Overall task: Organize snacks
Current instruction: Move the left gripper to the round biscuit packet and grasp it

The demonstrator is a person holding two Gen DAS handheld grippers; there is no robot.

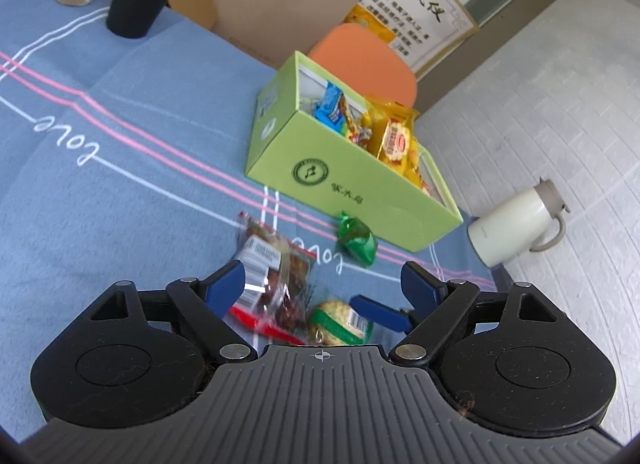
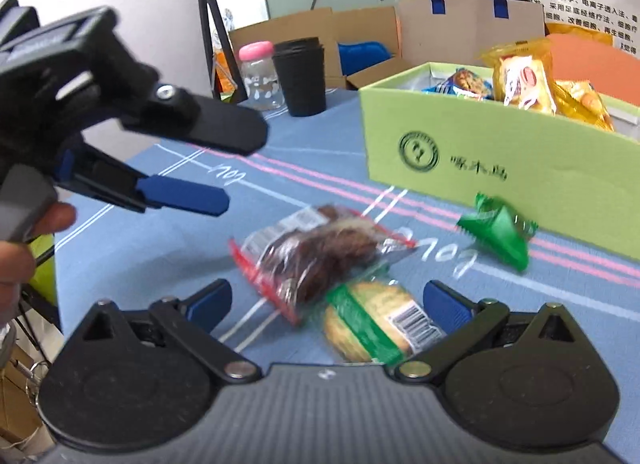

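round cookie pack (image 2: 372,322): barcode end toward right gripper (image 2: 326,298) | both grippers released | left gripper (image 1: 322,284) empty

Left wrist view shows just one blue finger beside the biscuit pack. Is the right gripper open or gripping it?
Observer: Open. The right gripper has its jaws wide; the biscuit pack lies between them on the cloth, unsqueezed.
Operator: My view cuts off the jar's top. Is there a lid?
Observer: Yes, the jar has a pink lid.
Operator: And my own gripper, seen from outside?
Observer: The left gripper is above the cloth, open and empty, with a hand behind it at the picture's left edge.
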